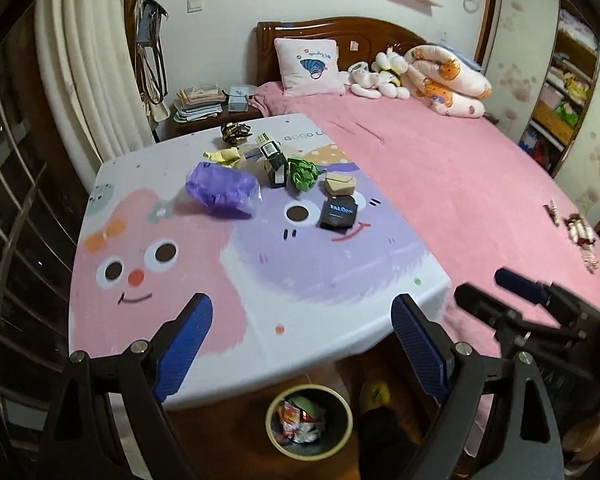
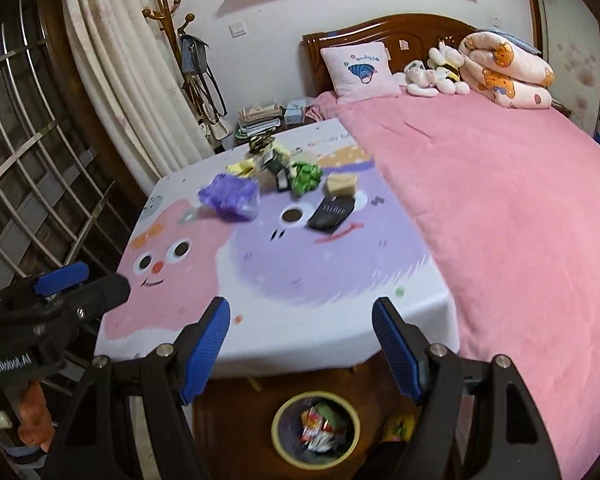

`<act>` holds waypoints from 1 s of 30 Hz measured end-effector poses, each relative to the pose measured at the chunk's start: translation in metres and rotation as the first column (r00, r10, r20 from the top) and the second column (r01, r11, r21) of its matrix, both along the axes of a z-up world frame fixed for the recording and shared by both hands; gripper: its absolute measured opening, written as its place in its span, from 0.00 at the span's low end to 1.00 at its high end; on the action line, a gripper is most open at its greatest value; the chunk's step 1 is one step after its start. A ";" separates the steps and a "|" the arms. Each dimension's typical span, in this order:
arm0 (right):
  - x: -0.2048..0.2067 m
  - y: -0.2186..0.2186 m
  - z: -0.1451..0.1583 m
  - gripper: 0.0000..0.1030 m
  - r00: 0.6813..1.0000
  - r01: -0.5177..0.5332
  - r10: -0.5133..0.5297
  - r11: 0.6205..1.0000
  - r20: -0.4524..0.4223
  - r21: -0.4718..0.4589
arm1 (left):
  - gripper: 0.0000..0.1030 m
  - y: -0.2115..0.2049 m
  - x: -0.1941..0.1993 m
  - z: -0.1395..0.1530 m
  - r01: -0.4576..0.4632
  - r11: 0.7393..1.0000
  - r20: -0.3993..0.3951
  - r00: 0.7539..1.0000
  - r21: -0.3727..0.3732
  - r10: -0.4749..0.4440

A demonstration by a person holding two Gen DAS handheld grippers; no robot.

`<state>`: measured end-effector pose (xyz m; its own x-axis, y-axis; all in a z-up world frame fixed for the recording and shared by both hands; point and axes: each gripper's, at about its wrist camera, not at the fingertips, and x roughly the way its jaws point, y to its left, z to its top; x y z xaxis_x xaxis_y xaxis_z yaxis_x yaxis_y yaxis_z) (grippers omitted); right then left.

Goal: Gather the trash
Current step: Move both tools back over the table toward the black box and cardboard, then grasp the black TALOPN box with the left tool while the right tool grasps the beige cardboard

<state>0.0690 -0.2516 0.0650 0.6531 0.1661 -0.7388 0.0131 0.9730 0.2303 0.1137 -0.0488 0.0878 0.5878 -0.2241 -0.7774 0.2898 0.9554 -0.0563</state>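
Trash lies on a cartoon-print table (image 1: 204,248) (image 2: 300,280): a purple plastic bag (image 1: 222,188) (image 2: 230,196), a crumpled green wrapper (image 1: 305,174) (image 2: 306,176), a yellow wrapper (image 1: 222,156), a dark green carton (image 1: 274,162), a tan box (image 1: 340,184) (image 2: 341,184) and a black box (image 1: 338,212) (image 2: 331,212). A trash bin (image 1: 309,422) (image 2: 316,428) with wrappers inside stands on the floor below the near edge. My left gripper (image 1: 302,340) is open and empty above that edge. My right gripper (image 2: 302,338) is open and empty beside it.
A bed with a pink blanket (image 1: 460,184) (image 2: 500,200) adjoins the table's right side, with a pillow and plush toys at its head. A nightstand with papers (image 1: 202,106) stands behind the table. A barred window (image 2: 32,140) and a curtain are at the left.
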 end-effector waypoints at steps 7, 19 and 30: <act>0.101 -0.055 -0.037 0.59 0.994 -0.099 0.097 0.995 -0.056 -0.028 | 0.87 -0.060 0.101 -0.046 -0.045 0.998 -0.118 0.992 -0.044 0.040; 0.232 -0.125 -0.105 0.54 0.927 -0.292 0.300 0.954 -0.226 0.069 | 0.87 -0.151 0.235 -0.166 -0.085 0.994 -0.371 0.922 0.073 0.106; 0.291 -0.117 -0.133 0.54 0.854 -0.444 0.459 0.888 -0.246 0.117 | 0.81 -0.168 0.271 -0.209 -0.095 0.985 -0.433 0.889 0.146 0.150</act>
